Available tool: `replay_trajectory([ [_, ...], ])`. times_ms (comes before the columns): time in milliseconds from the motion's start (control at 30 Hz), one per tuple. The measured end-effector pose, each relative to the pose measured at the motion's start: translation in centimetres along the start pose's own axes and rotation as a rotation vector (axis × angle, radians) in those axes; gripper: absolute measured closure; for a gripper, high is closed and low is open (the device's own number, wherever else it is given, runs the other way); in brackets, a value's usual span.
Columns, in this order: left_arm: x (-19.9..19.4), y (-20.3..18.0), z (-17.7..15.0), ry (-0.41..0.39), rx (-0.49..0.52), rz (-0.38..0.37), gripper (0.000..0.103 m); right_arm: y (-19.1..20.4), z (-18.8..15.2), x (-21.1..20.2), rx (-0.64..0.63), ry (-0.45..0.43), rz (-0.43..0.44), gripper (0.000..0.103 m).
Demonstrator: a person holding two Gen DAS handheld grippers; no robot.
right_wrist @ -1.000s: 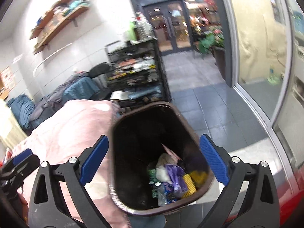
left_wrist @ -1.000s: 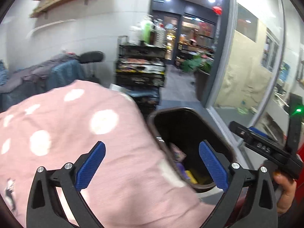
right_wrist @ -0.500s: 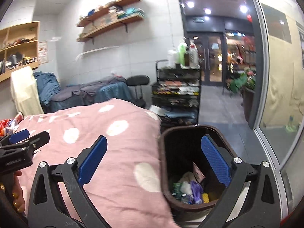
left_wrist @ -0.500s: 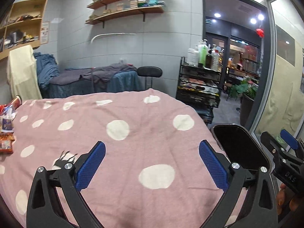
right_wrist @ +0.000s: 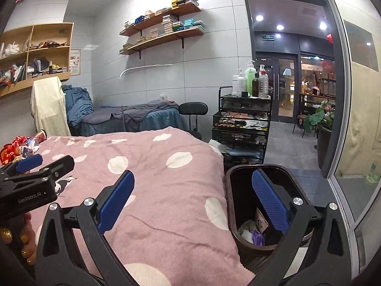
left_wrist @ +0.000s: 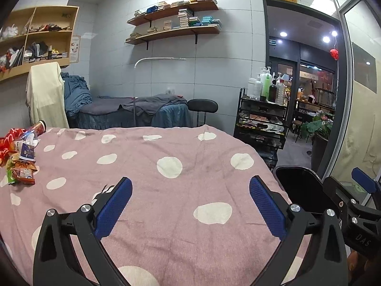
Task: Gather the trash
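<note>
1. While you look along the left wrist view, your left gripper (left_wrist: 190, 205) hangs above the pink blanket with white polka dots (left_wrist: 171, 190), its blue-padded jaws spread wide and holding nothing.
2. At the far left edge of that blanket lies the heap of crumpled snack wrappers and a plastic bottle (left_wrist: 20, 153), well apart from your left gripper.
3. Just past the blanket's right edge stands the dark brown oval plastic trash bin (left_wrist: 298, 188); from this view its inside reads only as black.
4. Your right gripper's black body (left_wrist: 357, 212) shows at the right, beside the bin.
5. Behind the bed you can see a black wire trolley topped with lotion bottles (left_wrist: 262, 121).
6. Turning to the right wrist view, your right gripper (right_wrist: 193, 200) also has its jaws spread wide and bare, one finger over the blanket (right_wrist: 154, 186) and the other over the bin's mouth.
7. The bin (right_wrist: 229, 202) sits touching the blanket's right edge, and crumpled wrappers in green, white and purple (right_wrist: 252, 232) lie at its bottom.
8. Your left gripper (right_wrist: 35, 174) appears at the left edge above the blanket, and the wrapper heap (right_wrist: 21, 149) lies beyond it at the blanket's far left corner.
</note>
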State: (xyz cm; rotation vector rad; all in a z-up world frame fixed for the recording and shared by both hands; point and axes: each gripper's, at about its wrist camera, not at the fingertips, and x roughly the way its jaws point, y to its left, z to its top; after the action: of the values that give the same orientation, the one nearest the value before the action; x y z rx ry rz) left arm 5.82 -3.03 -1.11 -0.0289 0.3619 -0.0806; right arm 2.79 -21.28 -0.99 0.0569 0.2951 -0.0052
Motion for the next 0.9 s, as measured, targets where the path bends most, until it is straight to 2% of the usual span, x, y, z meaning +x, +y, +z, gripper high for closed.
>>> replay_trajectory([
  [333,-1.06,-0.66,-0.19,-0.050,0.036,0.021,0.005,-0.14,0.07,-0.66,0.015,-0.006,0.025,0.005],
  [900,-0.73,-0.07,-0.34,-0.038,0.015,0.017,0.005,-0.70,0.34,0.07,0.032,0.016,0.022,0.005],
])
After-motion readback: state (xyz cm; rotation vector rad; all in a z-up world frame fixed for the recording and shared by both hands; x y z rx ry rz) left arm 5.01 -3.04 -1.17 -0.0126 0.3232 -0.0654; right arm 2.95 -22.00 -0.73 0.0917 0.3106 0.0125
